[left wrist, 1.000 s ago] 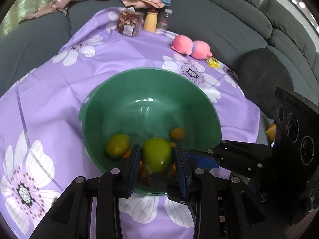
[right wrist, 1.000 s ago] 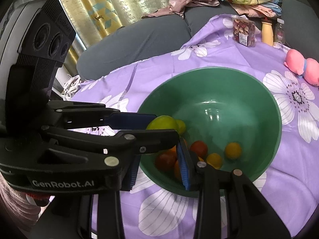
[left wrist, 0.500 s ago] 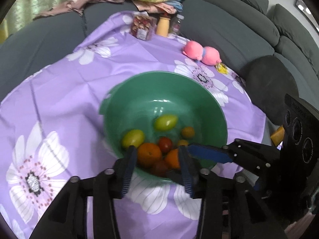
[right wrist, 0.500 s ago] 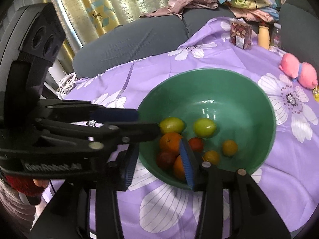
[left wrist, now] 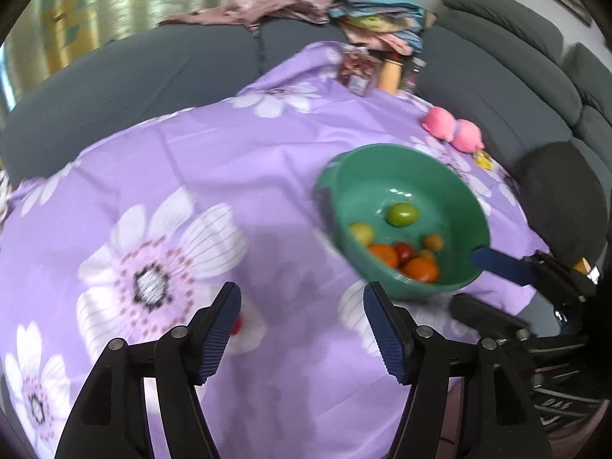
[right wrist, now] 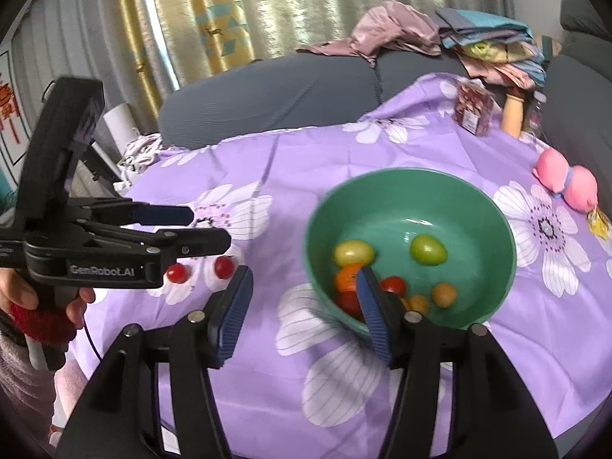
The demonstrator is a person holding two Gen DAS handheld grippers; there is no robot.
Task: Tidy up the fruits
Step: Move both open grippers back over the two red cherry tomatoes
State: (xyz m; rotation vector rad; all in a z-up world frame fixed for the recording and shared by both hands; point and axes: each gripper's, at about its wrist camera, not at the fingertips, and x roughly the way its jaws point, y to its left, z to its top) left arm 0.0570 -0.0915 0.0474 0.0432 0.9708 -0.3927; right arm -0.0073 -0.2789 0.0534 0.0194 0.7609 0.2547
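A green bowl (left wrist: pixel 401 151) (right wrist: pixel 409 173) sits on the purple flowered cloth (left wrist: pixel 229 160) and holds several fruits. Among them are a green fruit (left wrist: pixel 401 214) (right wrist: pixel 427 249), a yellow-green one (right wrist: pixel 354 252), oranges (left wrist: pixel 420 269) and a red tomato (right wrist: pixel 394 285). Two red cherry tomatoes (right wrist: pixel 176 272) (right wrist: pixel 223 267) lie on the cloth left of the bowl. My left gripper (left wrist: pixel 301 294) (right wrist: pixel 208 227) hovers over them; its jaws are opening with nothing between them. My right gripper (right wrist: pixel 304 279) (left wrist: pixel 464 279) is at the bowl's near rim, jaws opening and empty.
A pink plush toy (right wrist: pixel 566 179), a snack jar (right wrist: pixel 472 109) and a bottle (right wrist: pixel 512 113) stand at the cloth's far side. A grey sofa (left wrist: pixel 497 76) with piled clothes (right wrist: pixel 459 42) wraps around. A person's hand (right wrist: pixel 23 294) holds the left gripper.
My left gripper let go of the green fruit into the bowl, opened wide and swung left over the cloth. My right gripper's jaws widened as it drew back from the bowl.
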